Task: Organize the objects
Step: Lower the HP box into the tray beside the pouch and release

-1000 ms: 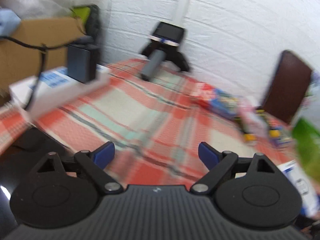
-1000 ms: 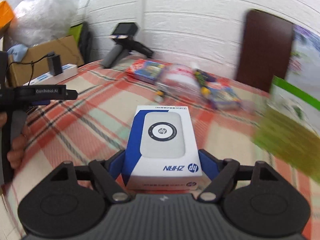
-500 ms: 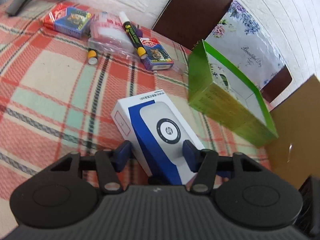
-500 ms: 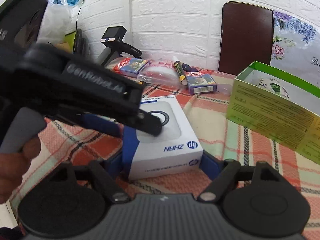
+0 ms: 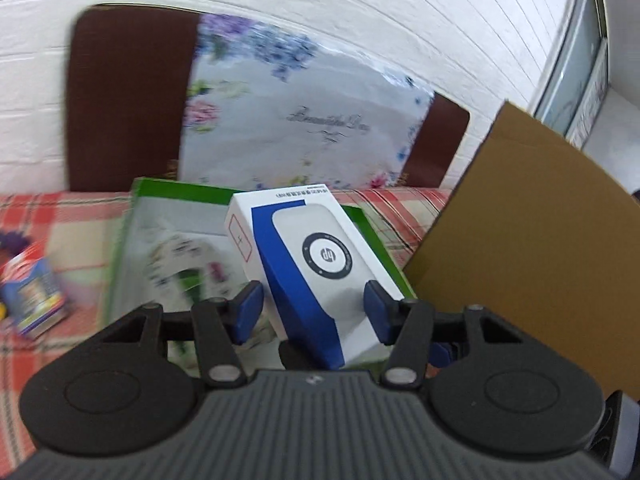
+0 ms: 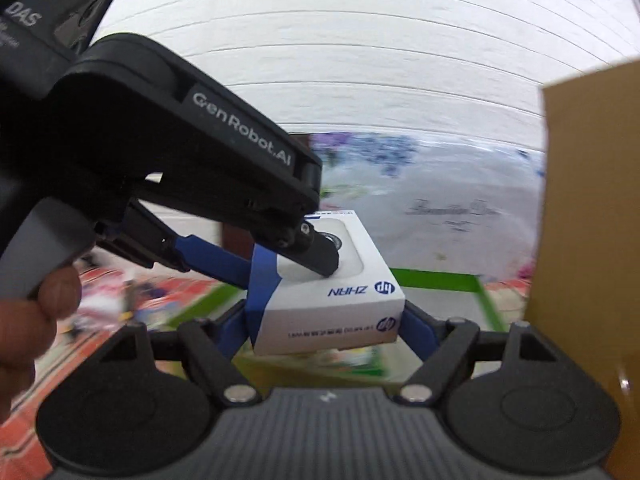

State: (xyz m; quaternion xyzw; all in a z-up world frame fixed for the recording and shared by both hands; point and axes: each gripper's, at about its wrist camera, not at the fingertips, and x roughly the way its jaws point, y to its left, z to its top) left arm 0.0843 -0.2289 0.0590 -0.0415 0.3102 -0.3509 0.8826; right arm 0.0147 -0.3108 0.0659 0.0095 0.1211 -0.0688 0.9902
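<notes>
A white and blue HP box is held between the fingers of my right gripper, which is shut on it, above the open green box. The HP box also shows in the left wrist view, lifted over the green box. My left gripper straddles the box's other end, its right pad against the box and its left pad a little apart from it. The left gripper's body fills the upper left of the right wrist view.
A brown cardboard flap stands close on the right. A small blue and red card pack lies on the red plaid tablecloth at left. A dark chair back with a floral bag stands behind, against a white brick wall.
Both grippers have carried the HP box off the tablecloth and to the right, and it now hangs over the open green box. The left gripper has come onto the box's other end.
</notes>
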